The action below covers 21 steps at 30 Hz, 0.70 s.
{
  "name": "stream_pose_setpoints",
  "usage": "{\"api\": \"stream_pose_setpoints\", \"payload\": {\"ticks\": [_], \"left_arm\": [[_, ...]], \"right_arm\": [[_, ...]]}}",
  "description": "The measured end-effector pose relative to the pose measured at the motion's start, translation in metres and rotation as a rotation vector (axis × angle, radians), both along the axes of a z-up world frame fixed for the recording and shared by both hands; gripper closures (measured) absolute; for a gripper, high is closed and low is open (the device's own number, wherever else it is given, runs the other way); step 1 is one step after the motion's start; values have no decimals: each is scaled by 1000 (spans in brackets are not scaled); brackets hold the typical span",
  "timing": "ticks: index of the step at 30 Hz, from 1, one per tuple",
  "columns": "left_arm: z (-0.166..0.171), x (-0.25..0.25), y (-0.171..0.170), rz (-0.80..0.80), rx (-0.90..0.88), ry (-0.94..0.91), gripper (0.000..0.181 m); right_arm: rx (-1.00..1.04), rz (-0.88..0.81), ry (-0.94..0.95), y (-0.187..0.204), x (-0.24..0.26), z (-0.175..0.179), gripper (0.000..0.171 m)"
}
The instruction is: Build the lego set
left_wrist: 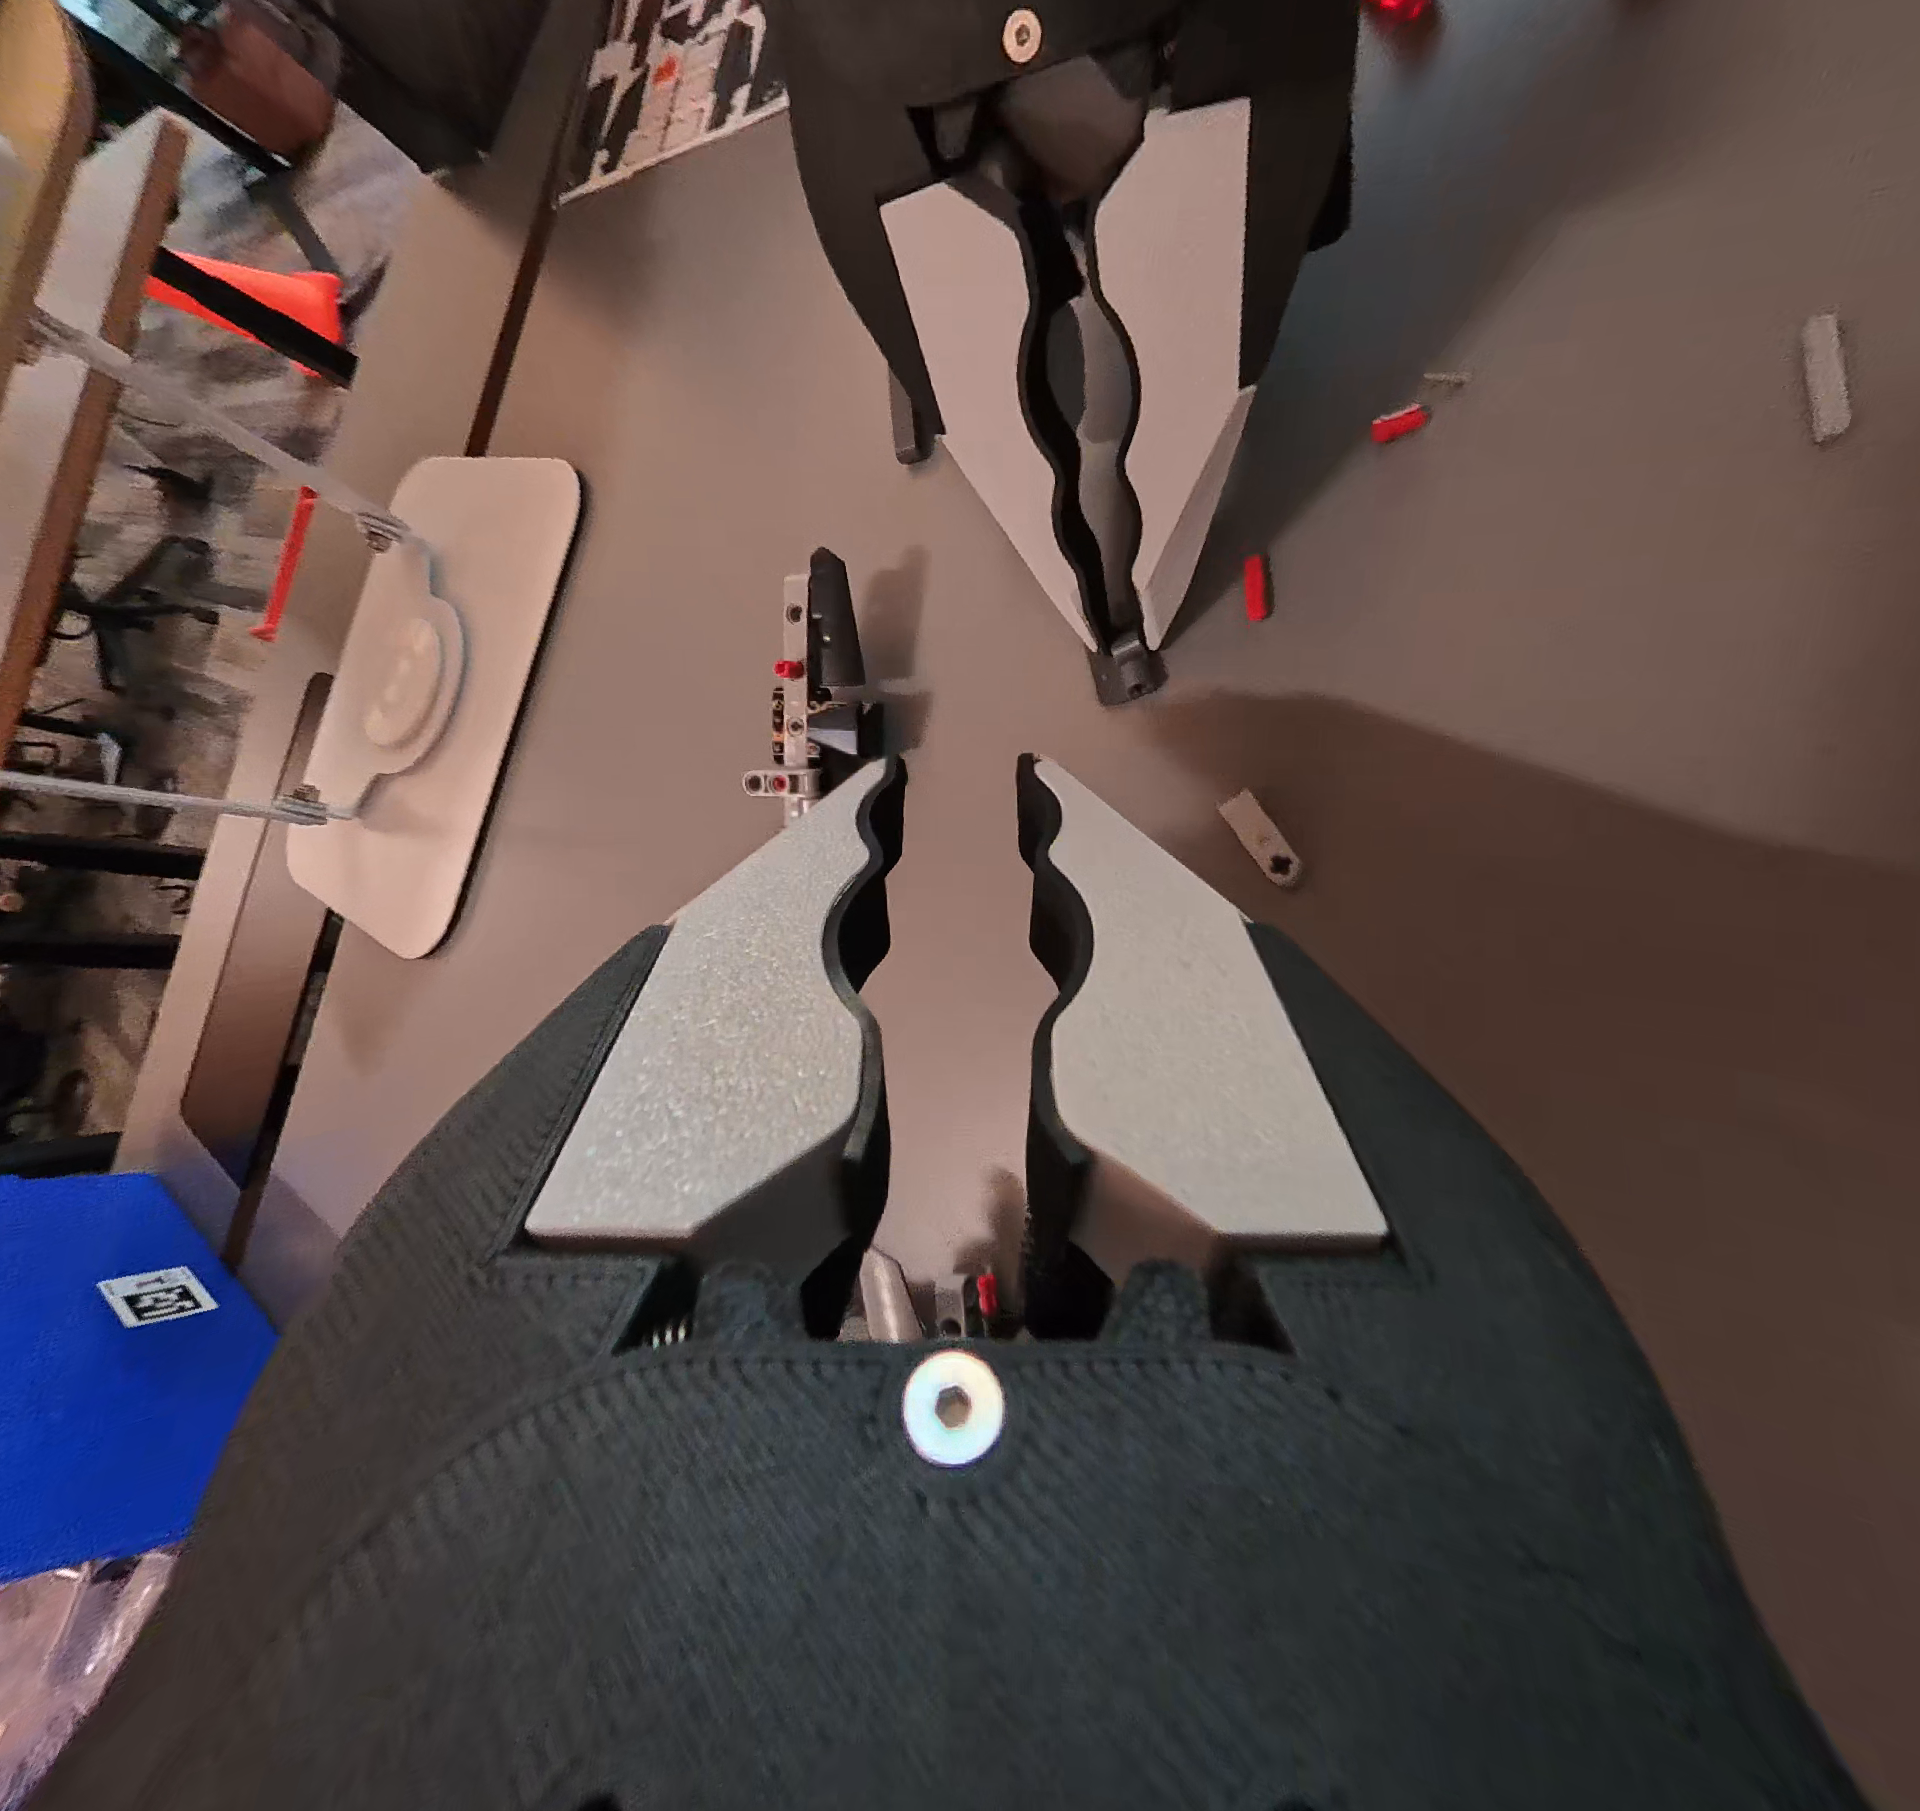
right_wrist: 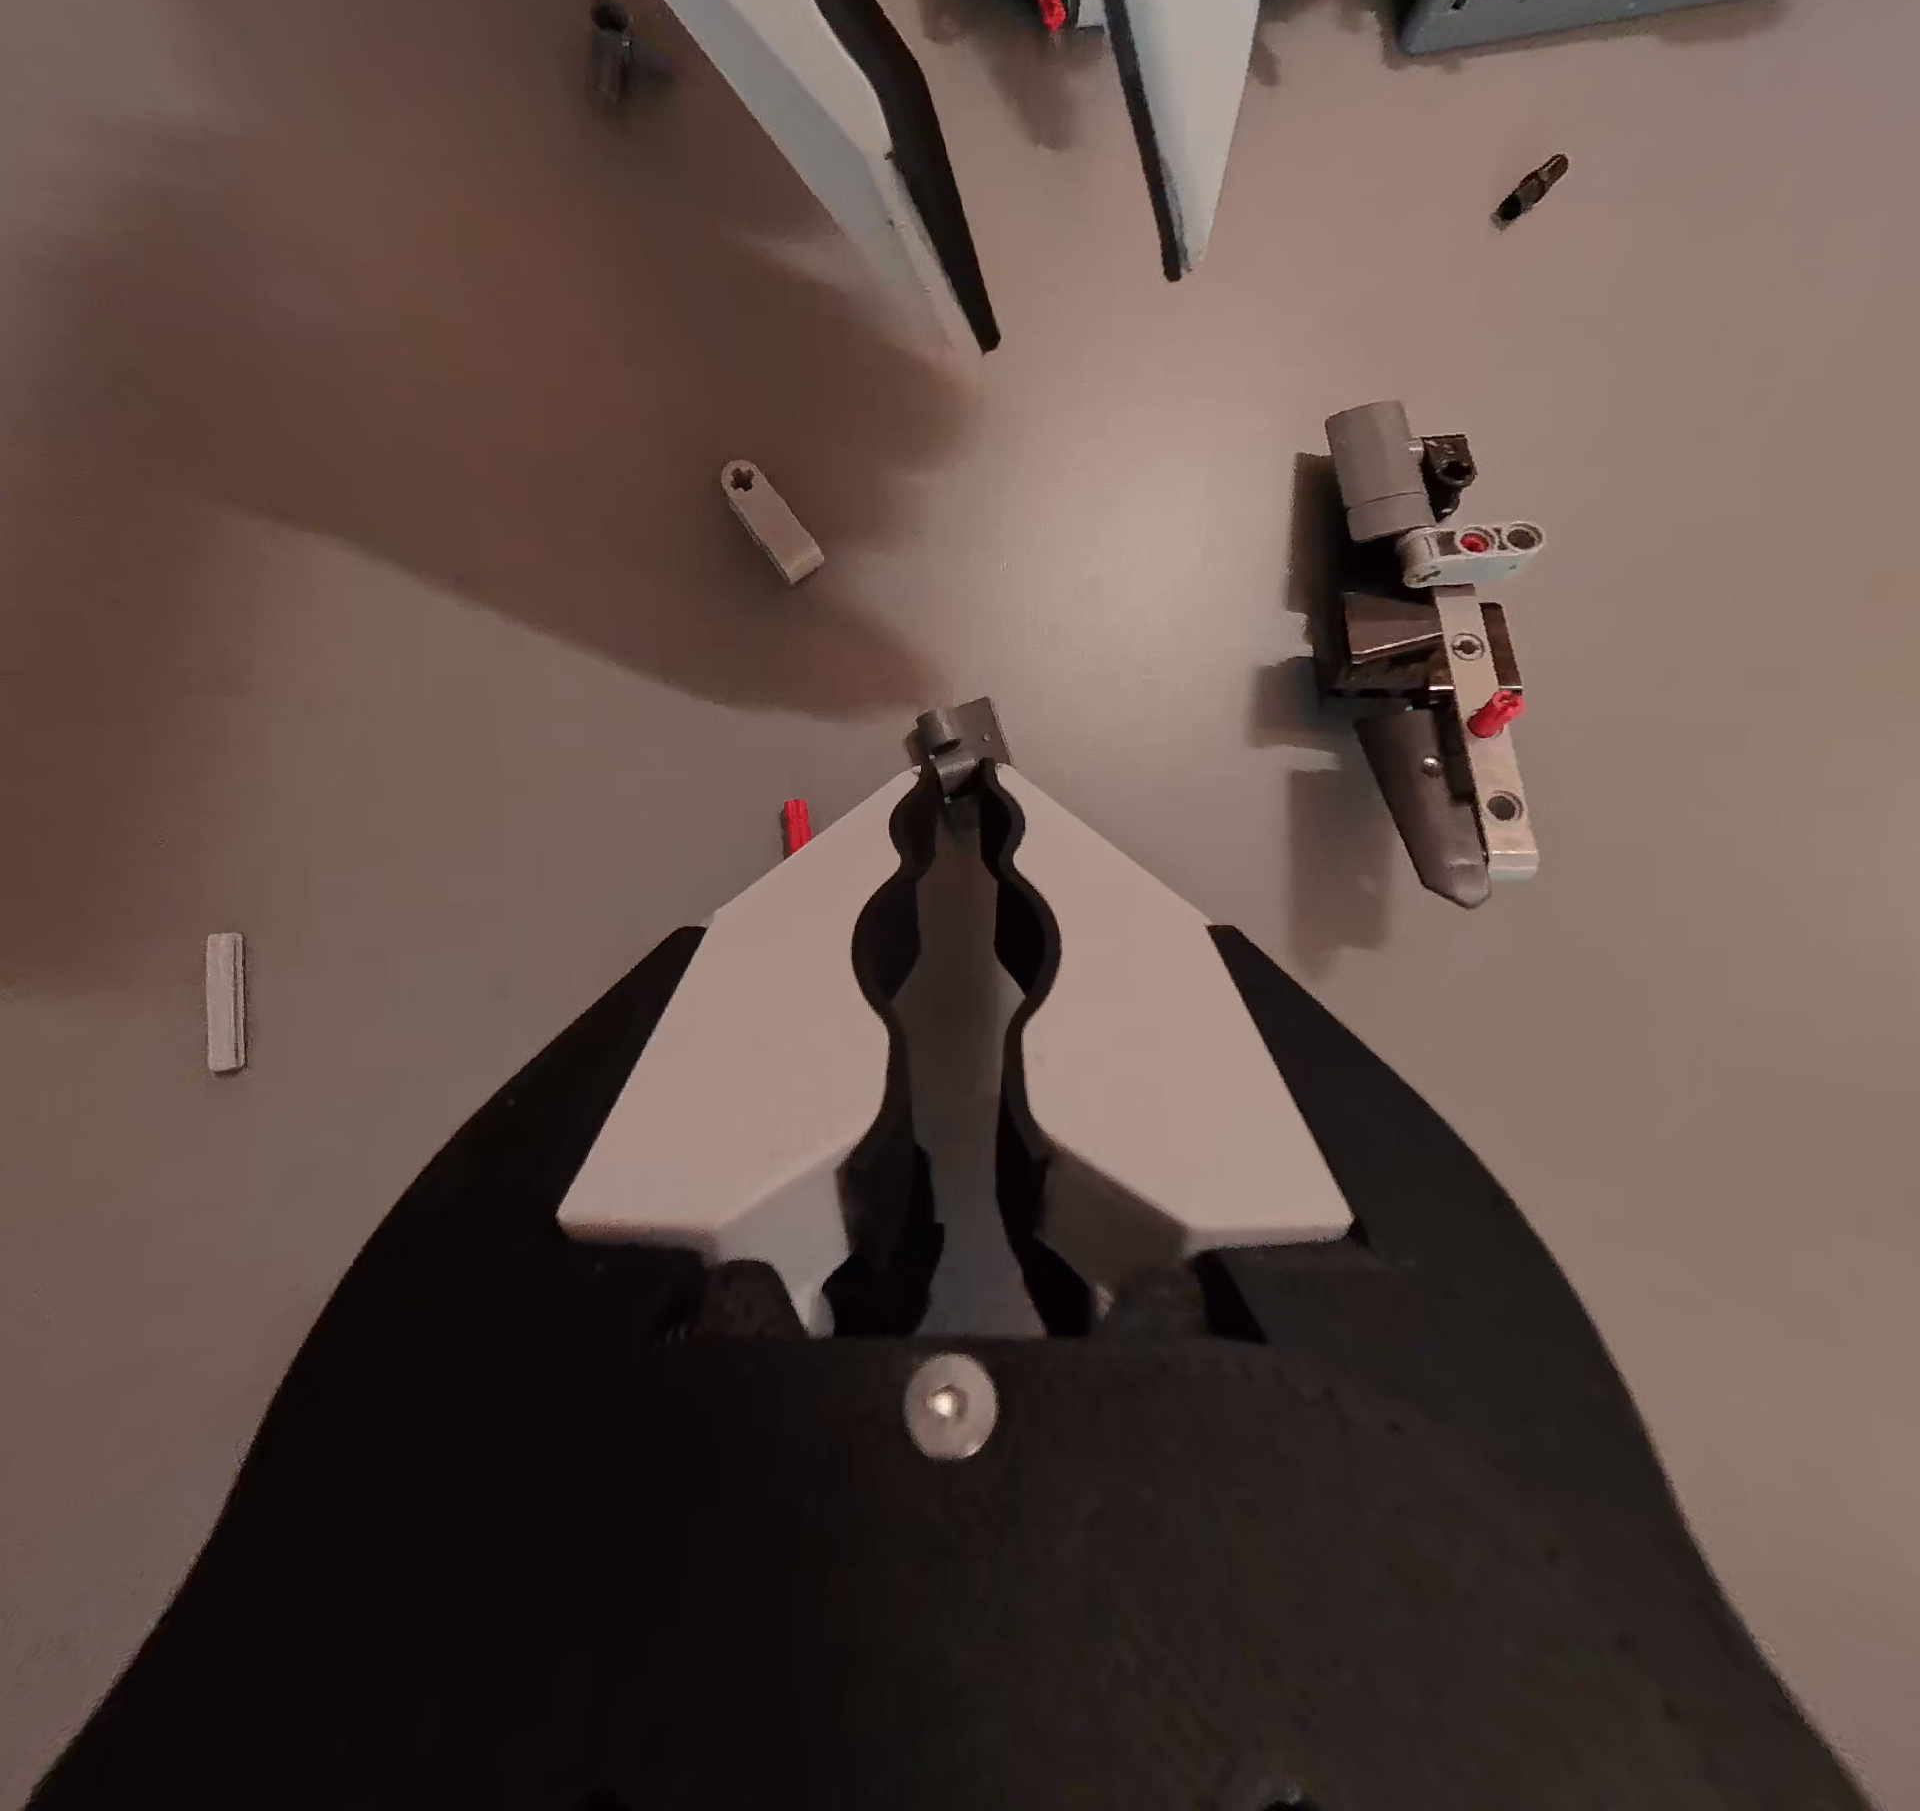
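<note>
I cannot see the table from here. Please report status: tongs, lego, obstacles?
Right tongs shut on small grey connector. Left tongs open, empty. Grey-black sub-assembly on table, untouched. Loose grey liftarm nearby, path clear.

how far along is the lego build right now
Partly done: a small grey and black sub-assembly lies built on the table. In hand: the right tongs are shut on a small grey connector; the left tongs are open and empty. Left: loose pieces such as a grey liftarm and a red pin.
</note>
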<state>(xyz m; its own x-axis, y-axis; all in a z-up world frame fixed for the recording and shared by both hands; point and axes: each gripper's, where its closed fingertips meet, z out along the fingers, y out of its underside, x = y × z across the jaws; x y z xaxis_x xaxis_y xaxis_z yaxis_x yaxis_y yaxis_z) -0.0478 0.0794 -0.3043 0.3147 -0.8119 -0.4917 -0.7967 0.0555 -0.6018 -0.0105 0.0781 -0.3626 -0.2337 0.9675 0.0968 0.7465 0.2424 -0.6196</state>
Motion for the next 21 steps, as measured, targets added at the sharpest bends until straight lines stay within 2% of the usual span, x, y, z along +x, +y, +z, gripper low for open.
{"api": "stream_pose_setpoints", "payload": {"ticks": [4,12,15,21], "left_arm": [[11,1,8,36,70,-39,161],[36,11,1,53,149,-194,162],[40,16,-4,53,160,-219,161],[41,31,-21,1,149,-239,158]], "right_arm": [[-55,-39,84,0,3,14,166],[-221,-115,338,-13,10,70,166],[-201,-114,353,-16,17,74,166],[-374,-75,337,-38,26,79,166]]}}
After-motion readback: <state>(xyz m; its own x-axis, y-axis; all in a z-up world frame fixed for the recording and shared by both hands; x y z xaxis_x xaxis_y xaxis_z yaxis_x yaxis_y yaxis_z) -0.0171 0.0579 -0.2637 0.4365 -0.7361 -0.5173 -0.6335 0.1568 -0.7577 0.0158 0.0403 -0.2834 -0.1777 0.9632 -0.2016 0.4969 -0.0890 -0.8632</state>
